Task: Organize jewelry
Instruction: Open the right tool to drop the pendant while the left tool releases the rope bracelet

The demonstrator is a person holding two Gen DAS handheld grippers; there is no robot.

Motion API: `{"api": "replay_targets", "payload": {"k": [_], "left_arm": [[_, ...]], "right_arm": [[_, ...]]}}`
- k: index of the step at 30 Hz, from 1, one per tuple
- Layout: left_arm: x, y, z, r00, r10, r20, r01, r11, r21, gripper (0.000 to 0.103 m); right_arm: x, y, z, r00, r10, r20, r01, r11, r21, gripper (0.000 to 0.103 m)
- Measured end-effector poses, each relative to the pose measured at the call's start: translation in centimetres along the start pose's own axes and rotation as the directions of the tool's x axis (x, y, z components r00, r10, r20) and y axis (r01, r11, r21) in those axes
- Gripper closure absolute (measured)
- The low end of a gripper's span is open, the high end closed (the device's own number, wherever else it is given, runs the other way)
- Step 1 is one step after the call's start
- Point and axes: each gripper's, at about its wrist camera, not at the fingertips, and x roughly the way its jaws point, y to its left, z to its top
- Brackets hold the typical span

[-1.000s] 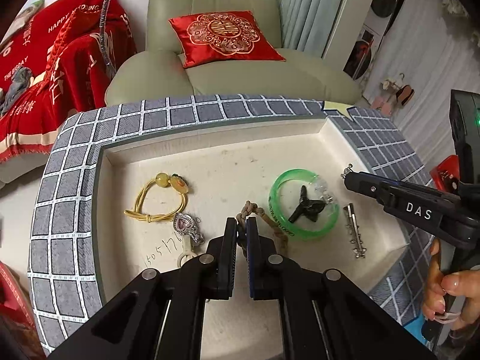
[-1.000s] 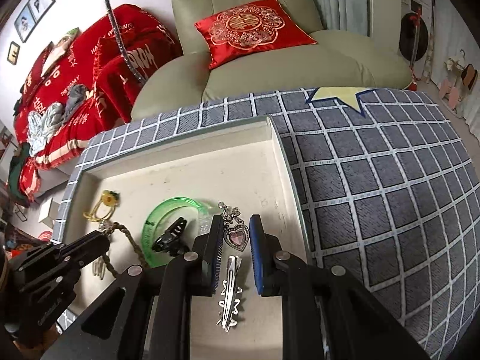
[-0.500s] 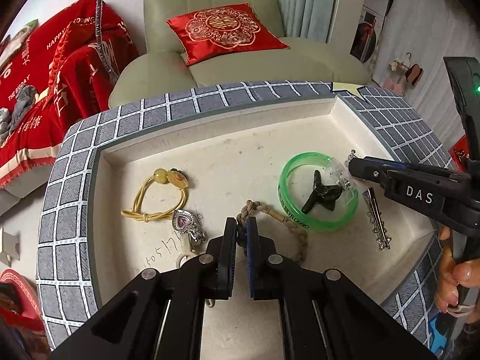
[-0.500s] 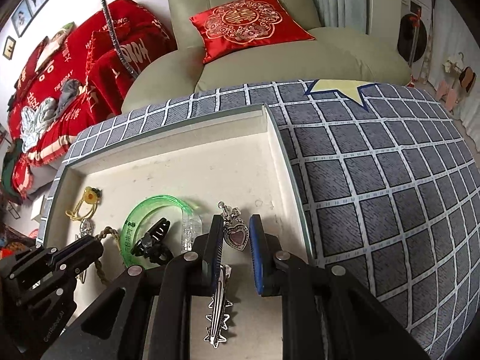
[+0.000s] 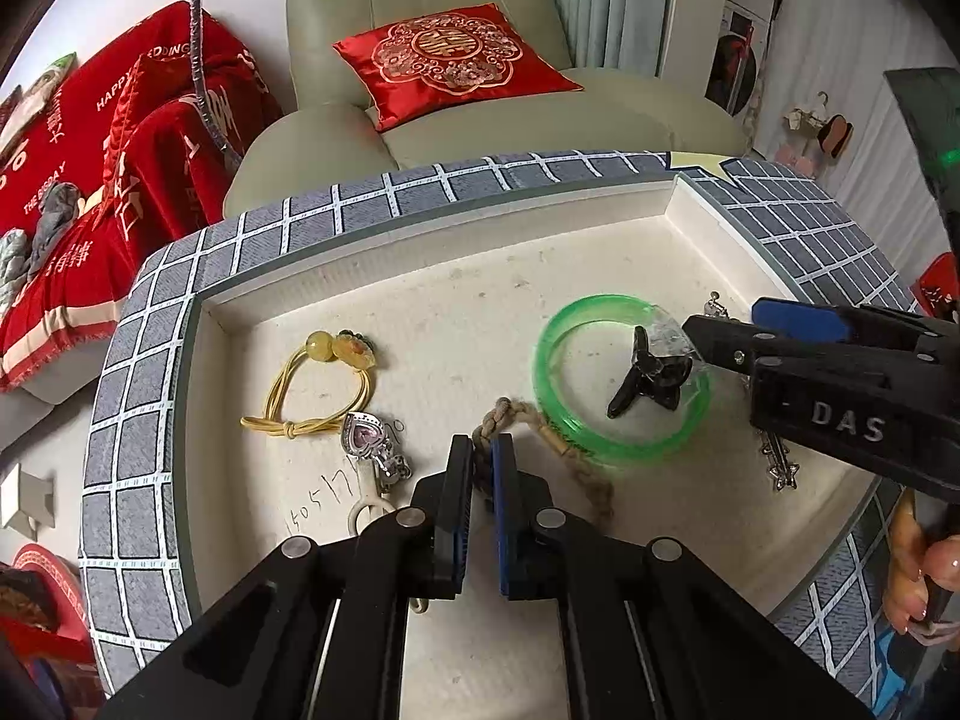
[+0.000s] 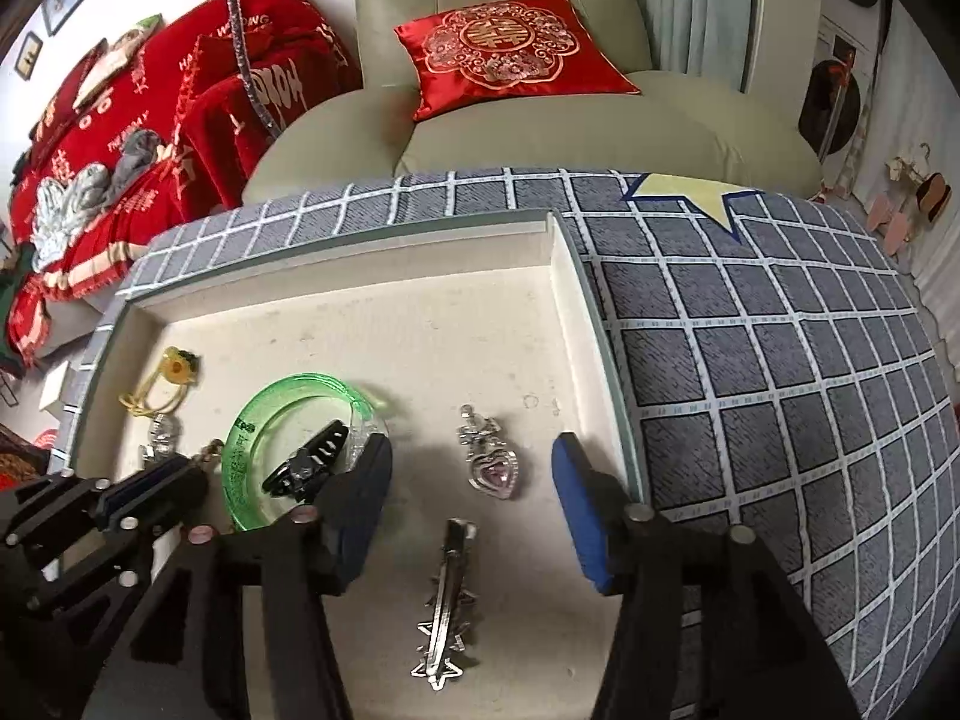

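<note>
Tray [image 6: 564, 276] looks mostly sorted. Nearest in it, hairpin [image 6: 445, 600], then heart pendant [image 6: 495, 468] sitting loose between the spread right gripper [image 6: 474, 480]. Left of that, left gripper [image 5: 482, 456] pinches the rope bracelet [image 5: 540, 420] beside the green bangle [image 5: 618, 378], not placed yet.

A red cushion [image 6: 510, 54] rests on a green armchair [image 6: 600, 126] beside red blankets [image 6: 150, 120].

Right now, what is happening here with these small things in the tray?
A person is sorting jewelry in a shallow white tray. The left tool is shut on a braided cord bracelet. The right tool is open, with a heart pendant lying on the tray between its fingers. A green bangle lies beside them.
</note>
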Motion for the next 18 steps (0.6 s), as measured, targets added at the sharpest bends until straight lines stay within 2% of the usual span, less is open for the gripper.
{"api": "replay_targets", "payload": {"k": [2, 4, 5, 13, 18], "left_arm": [[0.0, 0.1, -0.1, 1.000, 0.000, 0.003, 0.000, 1.000, -0.005, 0.081], [0.0, 0.1, -0.1, 1.000, -0.002, 0.005, 0.002, 1.000, -0.010, 0.081], [-0.1, 0.2, -0.1, 1.000, -0.004, 0.008, 0.004, 1.000, -0.013, 0.081], [-0.8, 0.1, -0.2, 0.999, 0.005, 0.036, -0.004, 1.000, -0.022, 0.081], [-1.4, 0.2, -0.1, 0.998, 0.018, 0.055, -0.017, 1.000, -0.025, 0.081]], "right_arm": [[-0.6, -0.4, 0.0, 1.000, 0.023, 0.008, -0.023, 0.999, 0.028, 0.043], [-1.7, -0.8, -0.1, 0.998, 0.054, 0.032, -0.056, 0.996, 0.063, 0.032], [-2.1, -0.9, -0.2, 0.997, 0.060, 0.042, -0.063, 0.995, 0.071, 0.030], [-7.5, -2.3, -2.9, 0.989, 0.074, 0.129, -0.092, 0.987, 0.132, 0.026], [-10.0, -3.2, -5.2, 0.984, 0.087, 0.153, -0.114, 0.977, 0.182, 0.026]]}}
